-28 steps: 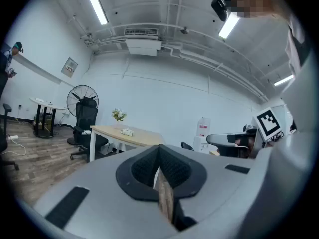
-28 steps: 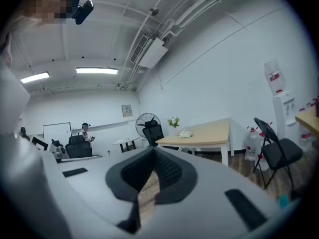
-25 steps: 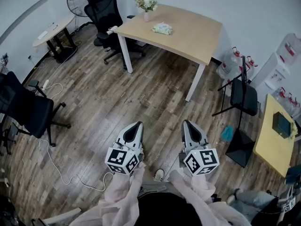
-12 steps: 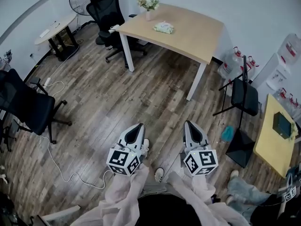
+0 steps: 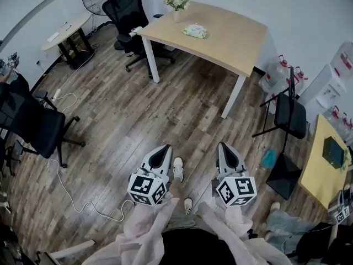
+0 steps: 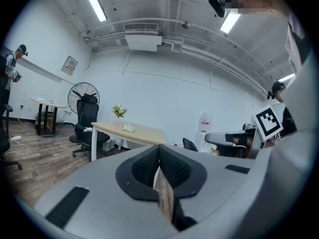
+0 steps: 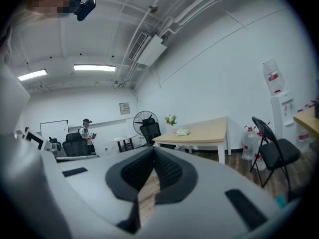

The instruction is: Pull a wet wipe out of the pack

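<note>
Brown wooden floor [image 5: 138, 115] fills most of the room. We stand in the middle of it, well away from the big light wooden bench [image 5: 231, 37] with white legs. On that bench, near its far edge, lies the small pale green pack of wet wipes [image 5: 195, 31]. Near it stands a little pink vase of white flowers [image 5: 177, 14].

We hold the grey left tool [image 5: 162, 150] and the grey right tool [image 5: 223, 148] out in front of us. They are side by side over the floor and point toward the bench. Both tools have their jaws pressed together, and nothing is between them. No wipe is out of the pack yet. We think we must walk over first.

What could go wrong? A thin white cable [image 5: 74, 195] snakes over the floor on our left. A black folding chair [image 5: 289, 112] stands on our right. We could trip or bump if we do not look.

At the bench, closed jaws cannot pinch a wipe, so one tool must open first. The pack looks light. If we pull without holding it down, the whole pack may lift or slide. The vase is near, and a careless swing could tip it.
</note>
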Demonstrator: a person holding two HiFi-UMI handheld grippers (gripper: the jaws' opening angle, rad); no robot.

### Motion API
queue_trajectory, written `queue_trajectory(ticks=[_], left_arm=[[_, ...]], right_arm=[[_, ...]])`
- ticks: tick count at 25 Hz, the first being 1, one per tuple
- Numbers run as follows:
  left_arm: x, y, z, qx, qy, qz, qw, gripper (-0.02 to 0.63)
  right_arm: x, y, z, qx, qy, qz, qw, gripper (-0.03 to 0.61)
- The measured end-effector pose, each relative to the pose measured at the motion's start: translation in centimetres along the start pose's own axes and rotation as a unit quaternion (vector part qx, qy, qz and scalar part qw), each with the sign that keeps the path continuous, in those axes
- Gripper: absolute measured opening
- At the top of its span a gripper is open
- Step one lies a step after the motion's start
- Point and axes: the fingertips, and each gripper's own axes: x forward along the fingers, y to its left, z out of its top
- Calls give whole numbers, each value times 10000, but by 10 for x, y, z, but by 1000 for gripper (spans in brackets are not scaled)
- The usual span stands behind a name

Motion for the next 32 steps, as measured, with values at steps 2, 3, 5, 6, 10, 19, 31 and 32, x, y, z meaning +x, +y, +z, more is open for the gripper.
queue_trajectory(ticks=[2,3,5,6,10,19,31,32], left_arm=[[10,3,2,-8,-3,6,10000,11],[15,5,2,-9,2,10,10000,11],[25,11,3,2,8,37,10000,11],[30,14,4,3,5,61,10000,11],[49,28,13,-8,-37,202,9998,11],[95,73,36,-10,-25,321,9995,11],[159,130,63,-72,-46,364,9993,11],[163,135,64,-78,-36,363,9993,11]], right_arm=[[9,-5,1,-6,15,6,10000,11],[14,-7,2,-8,17,14,10000,11],[25,-10,4,-15,20,43,10000,11],[31,-12,5,-23,28,61,10000,11],[56,-17,11,-39,70,132,9999,11],[123,-15,25,-26,140,302,9994,11],[214,-24,42,-51,233,355,9991,11],[221,-24,43,-56,247,352,9991,11]])
